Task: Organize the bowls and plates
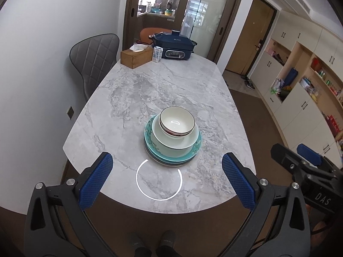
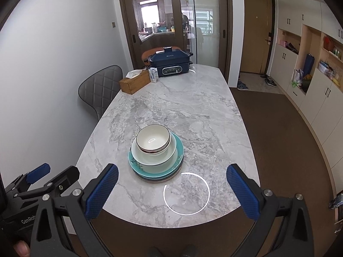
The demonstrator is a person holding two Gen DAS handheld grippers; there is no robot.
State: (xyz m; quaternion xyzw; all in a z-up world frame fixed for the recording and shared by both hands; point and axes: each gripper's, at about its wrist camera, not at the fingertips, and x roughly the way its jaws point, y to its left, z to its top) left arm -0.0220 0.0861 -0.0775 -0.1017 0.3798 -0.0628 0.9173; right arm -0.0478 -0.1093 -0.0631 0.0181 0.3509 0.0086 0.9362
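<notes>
A small white bowl with a dark rim [image 1: 177, 122] [image 2: 153, 138] sits in a wider pale bowl [image 1: 174, 142] [image 2: 153, 157]. Both rest on stacked teal plates [image 1: 194, 151] [image 2: 159, 172] near the front of the marble table [image 1: 163, 85] [image 2: 182, 111]. My left gripper [image 1: 167, 165] is open and empty, held above the table's front edge, short of the stack. My right gripper [image 2: 172, 174] is open and empty, likewise in front of the stack. Each gripper also shows in the other's view: the right [image 1: 300, 156], the left [image 2: 53, 172].
At the table's far end stand a wooden tissue box [image 1: 137, 57] [image 2: 135, 81], a small carton [image 1: 157, 54] [image 2: 154, 75] and a dark blue electric cooker [image 1: 174, 46] [image 2: 170, 63]. A grey chair [image 1: 94, 57] [image 2: 100, 87] is on the left; cabinets [image 1: 300, 75] line the right wall.
</notes>
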